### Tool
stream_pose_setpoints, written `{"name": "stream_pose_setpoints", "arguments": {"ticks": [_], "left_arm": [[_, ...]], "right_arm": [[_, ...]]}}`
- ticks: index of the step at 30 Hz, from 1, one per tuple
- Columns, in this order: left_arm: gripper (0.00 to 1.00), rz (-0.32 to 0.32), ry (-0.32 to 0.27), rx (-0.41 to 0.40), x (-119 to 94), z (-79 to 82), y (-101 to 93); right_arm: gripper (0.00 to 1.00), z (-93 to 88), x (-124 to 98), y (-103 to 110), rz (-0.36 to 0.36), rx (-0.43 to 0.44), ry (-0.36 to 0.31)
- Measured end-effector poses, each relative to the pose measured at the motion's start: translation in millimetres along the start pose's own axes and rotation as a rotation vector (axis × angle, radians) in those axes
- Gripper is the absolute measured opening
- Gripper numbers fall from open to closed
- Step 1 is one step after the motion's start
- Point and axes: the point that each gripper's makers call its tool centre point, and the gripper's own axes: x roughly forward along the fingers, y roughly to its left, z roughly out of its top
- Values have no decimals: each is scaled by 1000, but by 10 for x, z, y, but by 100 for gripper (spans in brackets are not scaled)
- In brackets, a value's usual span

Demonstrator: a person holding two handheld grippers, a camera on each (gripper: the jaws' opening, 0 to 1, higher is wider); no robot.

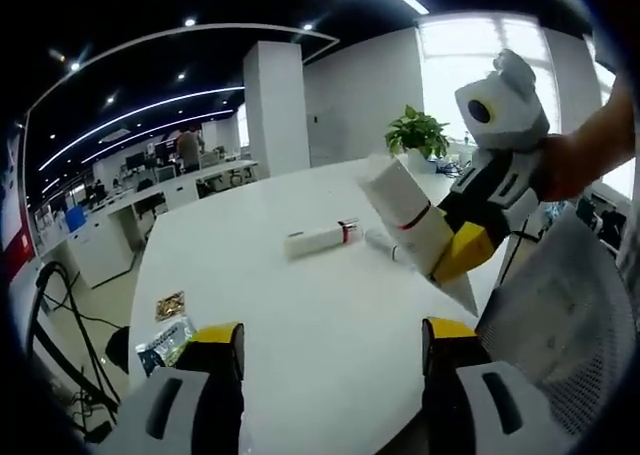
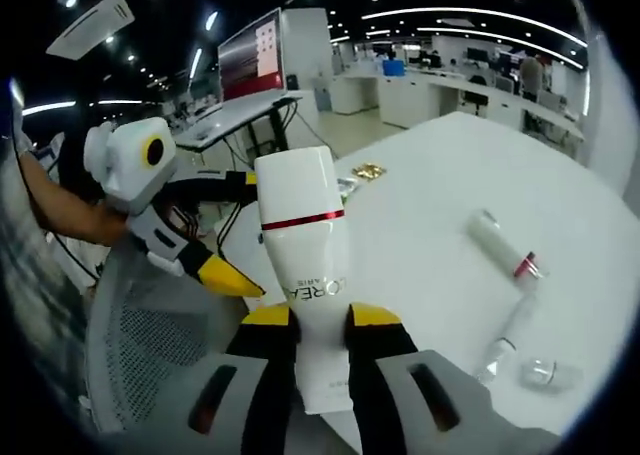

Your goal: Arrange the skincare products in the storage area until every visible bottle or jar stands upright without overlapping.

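My right gripper is shut on the lower body of a white bottle with a red band, held tilted above the white table's near edge. The left gripper view shows that bottle leaning left in the right gripper. My left gripper is open over the table with nothing between its fingers, and it appears at the left of the right gripper view. A white tube with a red band lies flat mid-table, seen also as. A thinner tube and a small clear jar lie beside it.
Two snack packets rest near the table's left edge. A grey mesh chair stands against the near side of the white table. A potted plant is at the far end. Office desks lie beyond.
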Motion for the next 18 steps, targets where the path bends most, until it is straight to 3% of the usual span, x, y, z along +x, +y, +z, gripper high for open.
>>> {"name": "stream_pose_setpoints", "arguments": {"ticks": [2,4,7,8,10,15,18], "left_arm": [[74,-3,-16,11,-15,35,-9],[74,-7,-18,-1,-8,42,-13],[73,-9,-13,-9,0,62,-16],[72,-6,-27,-1,-15,104,-11],[72,-16,-109,22,-71,300,-34],[80,-75,-112,-41,-80,377,-107],[80,-105,-197,-87,-82,618,-181]], "right_arm": [[17,-54,-30,-27,-19,21,2],[17,-79,-60,-83,-49,87,-27],[17,-102,-107,-98,-55,109,-75],[17,-116,-121,-82,-49,107,-79],[17,-137,-147,-54,-44,113,-89],[17,-89,-175,-65,-39,175,-143],[17,-53,-171,-86,-24,204,-159]]}}
